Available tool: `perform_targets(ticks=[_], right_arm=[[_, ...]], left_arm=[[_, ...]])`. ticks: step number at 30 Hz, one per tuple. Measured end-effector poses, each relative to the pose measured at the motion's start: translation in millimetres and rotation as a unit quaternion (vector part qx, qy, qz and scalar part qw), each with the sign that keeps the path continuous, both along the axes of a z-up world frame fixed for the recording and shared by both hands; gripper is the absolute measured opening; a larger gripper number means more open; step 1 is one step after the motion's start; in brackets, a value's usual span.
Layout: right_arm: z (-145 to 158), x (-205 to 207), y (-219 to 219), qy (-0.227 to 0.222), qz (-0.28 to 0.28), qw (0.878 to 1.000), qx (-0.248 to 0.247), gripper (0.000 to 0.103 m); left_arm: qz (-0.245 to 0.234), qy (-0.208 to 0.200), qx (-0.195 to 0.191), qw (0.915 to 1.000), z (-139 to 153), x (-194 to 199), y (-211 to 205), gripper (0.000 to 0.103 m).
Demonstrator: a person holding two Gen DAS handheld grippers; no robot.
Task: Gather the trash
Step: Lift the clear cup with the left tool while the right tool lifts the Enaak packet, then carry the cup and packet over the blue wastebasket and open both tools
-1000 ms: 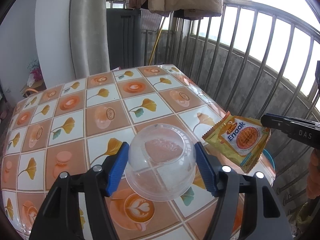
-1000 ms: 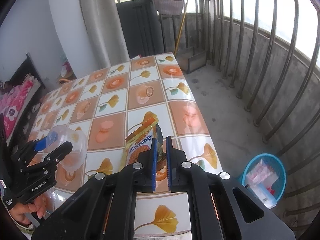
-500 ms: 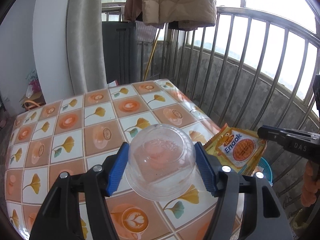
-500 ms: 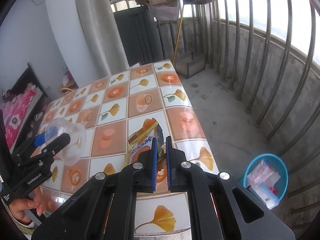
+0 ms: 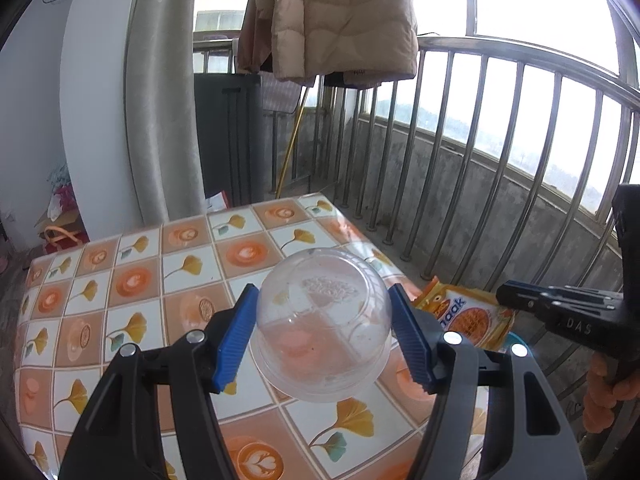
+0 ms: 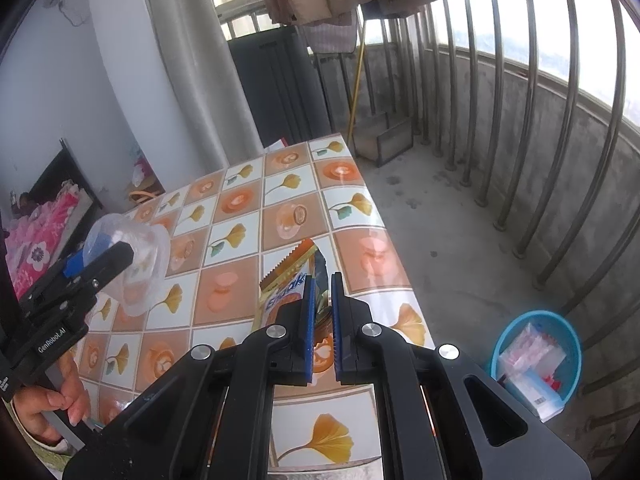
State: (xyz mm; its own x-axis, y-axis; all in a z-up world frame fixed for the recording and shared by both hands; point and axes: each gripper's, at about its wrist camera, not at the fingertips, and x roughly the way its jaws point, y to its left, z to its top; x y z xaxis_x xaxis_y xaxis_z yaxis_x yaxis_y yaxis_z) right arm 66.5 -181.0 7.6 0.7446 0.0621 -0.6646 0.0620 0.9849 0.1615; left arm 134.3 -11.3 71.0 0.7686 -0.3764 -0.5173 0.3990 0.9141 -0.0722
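My left gripper (image 5: pixel 322 334) is shut on a clear plastic cup (image 5: pixel 324 322), bottom facing away, held above the tiled table (image 5: pixel 132 280). From the right wrist view the same cup (image 6: pixel 132 258) hangs at the left in the left gripper (image 6: pixel 102 258). My right gripper (image 6: pixel 320 298) is shut on a yellow-orange Enaak snack wrapper (image 6: pixel 286 282), lifted over the table's right part. In the left wrist view the wrapper (image 5: pixel 466 320) hangs at the right, pinched at its edge by the right gripper (image 5: pixel 508 294). A blue bin (image 6: pixel 536 356) holding packaging stands on the floor to the right of the table.
The table (image 6: pixel 240 208) has an orange and white leaf-pattern cloth. A metal railing (image 5: pixel 480 160) curves round the balcony behind and to the right. A beige jacket (image 5: pixel 336 20) hangs above. A dark cabinet (image 6: pixel 276 88) and a grey curtain (image 5: pixel 160 120) stand beyond the table.
Both grippers have risen with their loads: the table sits lower in both views. The cup and wrapper stay gripped as before.
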Motion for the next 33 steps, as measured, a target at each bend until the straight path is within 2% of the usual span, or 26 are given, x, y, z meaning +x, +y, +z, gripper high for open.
perform_targets(ticks=[11,20,33], right_arm=[[10,-8,-12,-0.018,-0.012,1.000,0.006,0.005],[19,-19,-38,-0.037,-0.046,0.998,0.010,0.005],[28,-45,-87,-0.061,-0.106,0.992,0.012,0.005]], left_arm=[[-0.015,-0.018,-0.006,0.9997,15,0,-11,0.064],[-0.037,-0.034,-0.010,0.9987,28,-3,-30,0.064],[-0.096,-0.031,-0.024,0.9946,40,-5,-84,0.064]])
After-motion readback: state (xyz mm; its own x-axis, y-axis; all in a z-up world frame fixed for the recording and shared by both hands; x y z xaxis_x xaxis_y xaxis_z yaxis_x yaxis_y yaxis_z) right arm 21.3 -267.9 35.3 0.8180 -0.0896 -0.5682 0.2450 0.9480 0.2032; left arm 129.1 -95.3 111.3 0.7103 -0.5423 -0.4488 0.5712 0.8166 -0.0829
